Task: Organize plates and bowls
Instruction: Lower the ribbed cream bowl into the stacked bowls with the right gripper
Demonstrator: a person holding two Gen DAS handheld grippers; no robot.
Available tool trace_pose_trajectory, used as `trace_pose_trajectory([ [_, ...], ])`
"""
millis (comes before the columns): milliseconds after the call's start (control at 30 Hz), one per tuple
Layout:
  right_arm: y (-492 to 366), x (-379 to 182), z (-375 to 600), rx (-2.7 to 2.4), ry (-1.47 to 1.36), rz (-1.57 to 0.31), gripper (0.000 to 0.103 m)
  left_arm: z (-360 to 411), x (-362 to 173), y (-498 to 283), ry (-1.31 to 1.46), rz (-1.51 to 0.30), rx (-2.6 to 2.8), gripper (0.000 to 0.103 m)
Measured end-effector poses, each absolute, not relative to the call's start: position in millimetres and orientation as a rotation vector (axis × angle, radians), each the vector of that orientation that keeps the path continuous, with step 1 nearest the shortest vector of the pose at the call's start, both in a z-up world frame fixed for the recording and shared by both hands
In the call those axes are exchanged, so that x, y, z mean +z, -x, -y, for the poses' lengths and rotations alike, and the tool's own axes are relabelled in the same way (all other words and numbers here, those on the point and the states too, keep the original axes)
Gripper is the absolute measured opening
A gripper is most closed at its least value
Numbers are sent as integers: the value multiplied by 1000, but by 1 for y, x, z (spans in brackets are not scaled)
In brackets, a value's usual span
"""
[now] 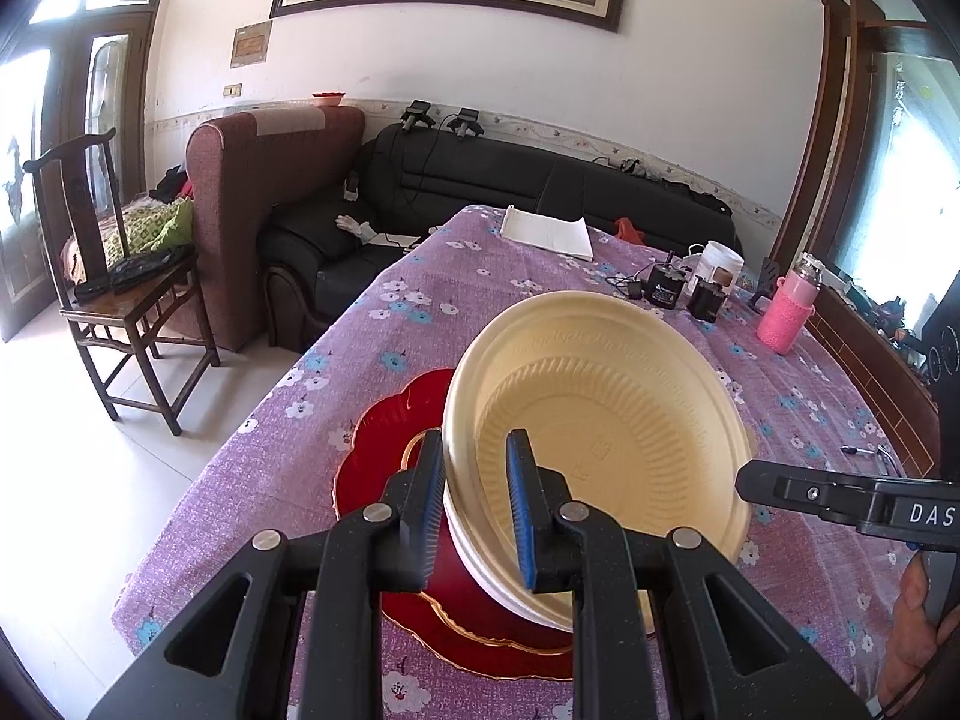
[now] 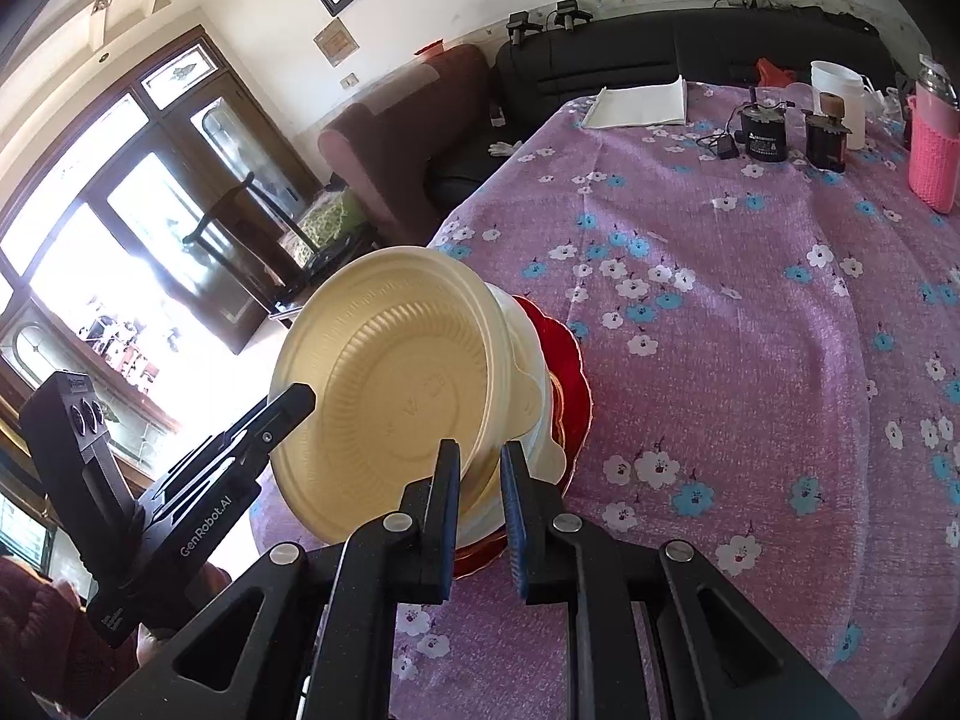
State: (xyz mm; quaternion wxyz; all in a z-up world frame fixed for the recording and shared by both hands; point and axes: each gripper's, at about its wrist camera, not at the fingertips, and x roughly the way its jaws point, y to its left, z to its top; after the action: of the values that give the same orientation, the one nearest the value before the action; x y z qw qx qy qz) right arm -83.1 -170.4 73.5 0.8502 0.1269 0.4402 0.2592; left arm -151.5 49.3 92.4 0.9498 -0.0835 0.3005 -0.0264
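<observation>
While both grippers clamp opposite sides of its rim, the cream bowl [image 1: 600,414] hangs tilted over the red plate [image 1: 384,450] near the table's [image 1: 252,462] near-left corner. The left gripper [image 1: 474,510] is nearly closed on the rim; so is the right gripper [image 2: 480,510]. Another bowl seems nested beneath, though the view is unclear.

Each camera rides on its gripper, looking forward and down along the fingers, close over the cream bowl [image 1: 600,414] [image 2: 384,402]; both views share it, the red plate [image 1: 390,438] [image 2: 570,360] and the purple floral tablecloth [image 1: 270,456] [image 2: 750,330], from opposite sides
</observation>
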Motion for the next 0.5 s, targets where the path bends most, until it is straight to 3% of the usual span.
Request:
trace_pose_trajectory([
  [500,88,77,170,556,-246,-900,18,-54,90,153,172,-612,-42,18],
])
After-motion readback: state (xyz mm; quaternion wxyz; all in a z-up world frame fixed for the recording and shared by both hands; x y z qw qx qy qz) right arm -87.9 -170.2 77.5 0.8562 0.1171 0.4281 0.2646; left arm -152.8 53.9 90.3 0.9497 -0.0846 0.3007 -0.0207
